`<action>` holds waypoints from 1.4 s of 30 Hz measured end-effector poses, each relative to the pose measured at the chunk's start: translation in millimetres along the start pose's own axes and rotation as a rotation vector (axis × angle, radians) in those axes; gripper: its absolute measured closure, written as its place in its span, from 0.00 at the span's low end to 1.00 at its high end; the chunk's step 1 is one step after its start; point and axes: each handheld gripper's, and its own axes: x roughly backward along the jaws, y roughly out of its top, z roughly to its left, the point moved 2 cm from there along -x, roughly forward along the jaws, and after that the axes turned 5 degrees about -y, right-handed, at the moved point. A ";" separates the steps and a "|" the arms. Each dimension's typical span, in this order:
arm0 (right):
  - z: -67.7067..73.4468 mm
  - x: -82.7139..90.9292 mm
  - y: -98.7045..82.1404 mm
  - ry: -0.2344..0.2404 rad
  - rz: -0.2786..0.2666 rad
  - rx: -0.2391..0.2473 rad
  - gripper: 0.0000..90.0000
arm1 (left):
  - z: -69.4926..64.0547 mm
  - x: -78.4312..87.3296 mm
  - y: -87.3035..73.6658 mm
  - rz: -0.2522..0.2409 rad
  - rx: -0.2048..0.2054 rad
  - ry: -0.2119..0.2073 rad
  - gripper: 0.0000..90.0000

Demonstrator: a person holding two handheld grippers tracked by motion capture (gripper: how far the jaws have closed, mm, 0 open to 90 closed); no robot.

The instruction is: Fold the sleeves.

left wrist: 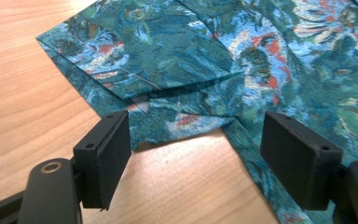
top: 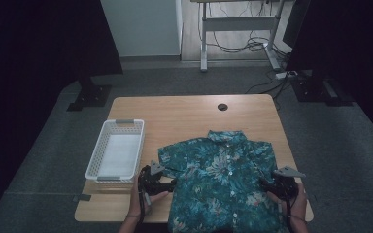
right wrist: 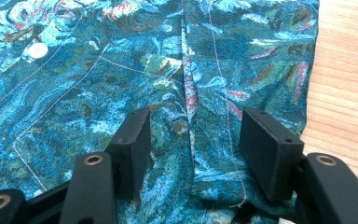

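Lying flat and buttoned on the near half of the bench [top: 189, 111], the floral shirt [top: 223, 179] had its hem hanging over the front edge. Left tongs [left wrist: 196, 154] stood open by the folded left sleeve [left wrist: 158, 70], bare wood between the jaws, nothing gripped. Right tongs [right wrist: 193, 149] stood open over the shirt's right side seam [right wrist: 189, 93], cloth beneath them but not pinched. Likely risks: left tongs could close on one layer of the sleeve, so the fold would slip apart; right tongs might bunch the fabric and skew the placket. A pull from one side alone could drag the shirt toward the white basket [top: 97, 160] or off the edge.
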 end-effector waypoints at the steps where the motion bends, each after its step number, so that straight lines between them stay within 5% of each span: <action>1: -1.0 0.5 -0.5 0.002 -0.001 -0.007 0.48 | 1.0 -0.4 3.4 0.002 0.002 0.000 0.27; 16: -0.8 5.1 -2.4 0.008 0.004 -0.030 0.41 | -6.5 -1.4 31.9 -0.015 -0.029 -0.014 0.27; 23: 12.7 11.5 6.5 0.023 -0.031 -0.003 0.40 | -0.3 -4.1 32.4 -0.010 -0.010 -0.014 0.27; 33: 47.0 12.2 15.9 0.103 -0.038 0.073 0.39 | 6.5 -2.2 38.3 -0.015 -0.003 0.001 0.28; 42: 56.5 7.3 13.9 0.114 -0.026 0.090 0.38 | 10.5 -4.7 39.0 -0.009 0.004 0.007 0.28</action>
